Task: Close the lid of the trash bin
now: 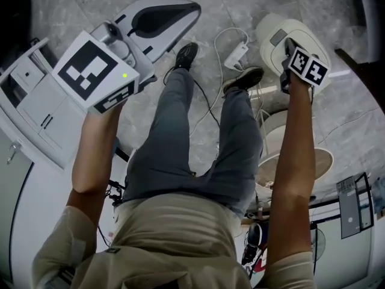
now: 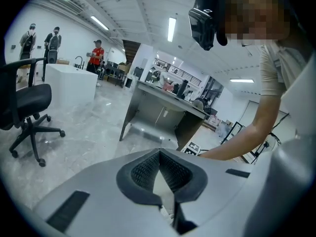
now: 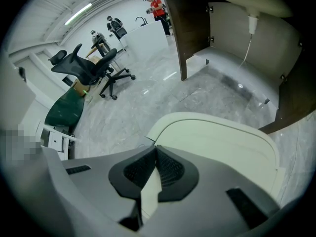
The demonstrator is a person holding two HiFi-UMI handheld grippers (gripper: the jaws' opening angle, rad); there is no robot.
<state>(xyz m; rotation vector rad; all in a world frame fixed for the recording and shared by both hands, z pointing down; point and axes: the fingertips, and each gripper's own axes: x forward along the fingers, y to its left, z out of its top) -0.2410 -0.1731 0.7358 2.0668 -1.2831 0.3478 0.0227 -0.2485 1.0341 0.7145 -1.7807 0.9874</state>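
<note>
Standing on the grey marble floor [image 1: 337, 110], just ahead of the person's right shoe [image 1: 243, 77], the cream trash bin [image 1: 272, 26] has its lid [image 3: 222, 142] lying low over the body. Whether the lid is fully seated cannot be told. The right gripper [image 3: 155, 147] reaches down to it on an outstretched arm, its jaws pressed together at the tips with nothing between them. The tips sit right at the lid's near edge, though contact is unclear. The left gripper [image 2: 159, 152] is held up and well apart from the bin, on the other side of the person's legs. Its jaws are likewise closed and empty. A white cable [image 1: 236, 56] lies on the floor between the shoes, and a black office chair [image 2: 29, 102] stands farther off.
</note>
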